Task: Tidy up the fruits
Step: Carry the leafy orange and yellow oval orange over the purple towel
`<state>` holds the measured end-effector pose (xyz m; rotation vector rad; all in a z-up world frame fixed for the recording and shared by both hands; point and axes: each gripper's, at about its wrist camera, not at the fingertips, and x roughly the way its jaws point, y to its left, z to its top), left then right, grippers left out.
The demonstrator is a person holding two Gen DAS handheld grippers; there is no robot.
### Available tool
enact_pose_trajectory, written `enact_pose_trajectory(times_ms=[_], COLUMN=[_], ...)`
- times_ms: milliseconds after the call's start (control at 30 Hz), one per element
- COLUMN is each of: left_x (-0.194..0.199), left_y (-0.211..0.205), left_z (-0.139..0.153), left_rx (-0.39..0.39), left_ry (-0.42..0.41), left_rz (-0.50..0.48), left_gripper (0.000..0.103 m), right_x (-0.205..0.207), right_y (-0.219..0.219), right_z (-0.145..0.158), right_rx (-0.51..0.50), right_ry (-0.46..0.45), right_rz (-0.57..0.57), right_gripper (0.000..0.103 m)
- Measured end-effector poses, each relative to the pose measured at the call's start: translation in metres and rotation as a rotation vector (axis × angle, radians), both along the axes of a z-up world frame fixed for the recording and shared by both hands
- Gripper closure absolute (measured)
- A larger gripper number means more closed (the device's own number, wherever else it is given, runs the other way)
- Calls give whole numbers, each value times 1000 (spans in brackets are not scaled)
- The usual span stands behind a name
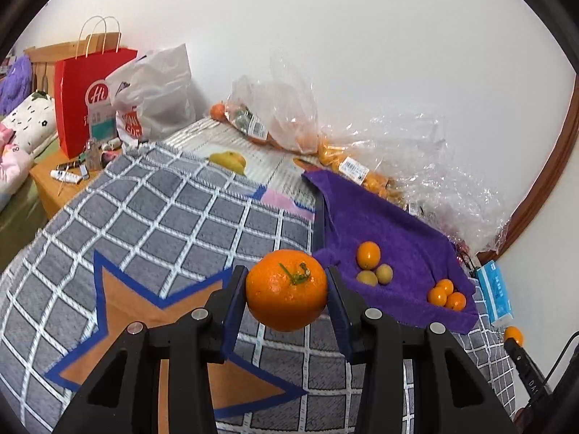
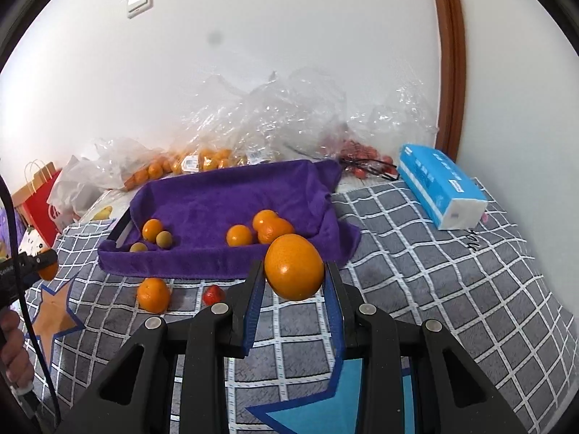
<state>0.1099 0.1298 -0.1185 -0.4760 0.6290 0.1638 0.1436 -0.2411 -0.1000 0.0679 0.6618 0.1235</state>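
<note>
My left gripper is shut on a large orange with a green stem, held above the checked blanket. My right gripper is shut on another large orange. A tray draped in a purple towel lies just beyond; in the left wrist view the purple towel is to the right. On it lie small oranges, one more orange and two brownish-green fruits. A loose orange and a small red fruit rest on the blanket before the tray.
Clear plastic bags with oranges pile up against the white wall behind the tray. A blue tissue pack lies at the right near a brown door frame. A banana, a red paper bag and a white bag sit at the far left.
</note>
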Motion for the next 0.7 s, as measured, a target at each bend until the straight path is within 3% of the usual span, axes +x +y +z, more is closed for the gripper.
enact_pose_trajectory(times_ms=[267,700], left_x=[15,75], left_y=[4,-20], left_z=[20,40], left_rx=[39,23], left_ry=[-25,-51], left_rz=[0,-75], left_gripper=[63,63], right_x=[15,59], right_y=[18,46], right_z=[3,23], right_rx=[0,-2], right_ry=[9,-39], right_rz=[33,62], right_gripper=[71,71])
